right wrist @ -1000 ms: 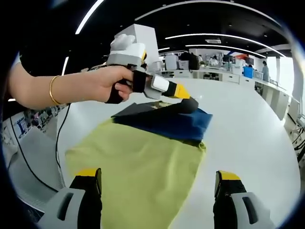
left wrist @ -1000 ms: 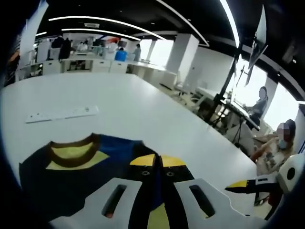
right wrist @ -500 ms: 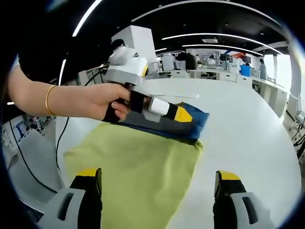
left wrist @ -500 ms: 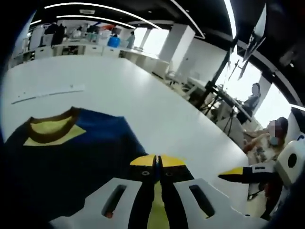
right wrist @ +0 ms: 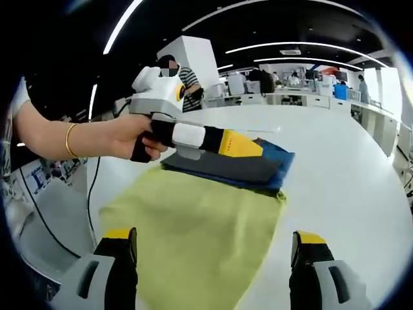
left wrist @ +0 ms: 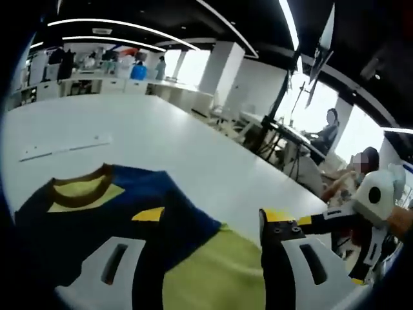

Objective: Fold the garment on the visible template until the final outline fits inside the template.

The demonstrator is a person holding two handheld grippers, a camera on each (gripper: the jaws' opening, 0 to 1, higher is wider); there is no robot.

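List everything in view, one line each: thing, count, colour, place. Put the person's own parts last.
Garment: one, navy and blue with a brown and yellow collar, lying folded on the yellow-green sheet.
Template sheet: one, yellow-green, spread flat on the table under the garment.
Table: one, white, large, under everything.
Strip: one, white, long and thin, on the table beyond the collar.
Desks and seated people: several, in the office background.
Left gripper: one, white body, black fingers with yellow tips, open, above the garment.
Right gripper: one, same colours, open over the near part of the sheet.
Hand: one, gold bangle on the wrist, holding the left gripper.
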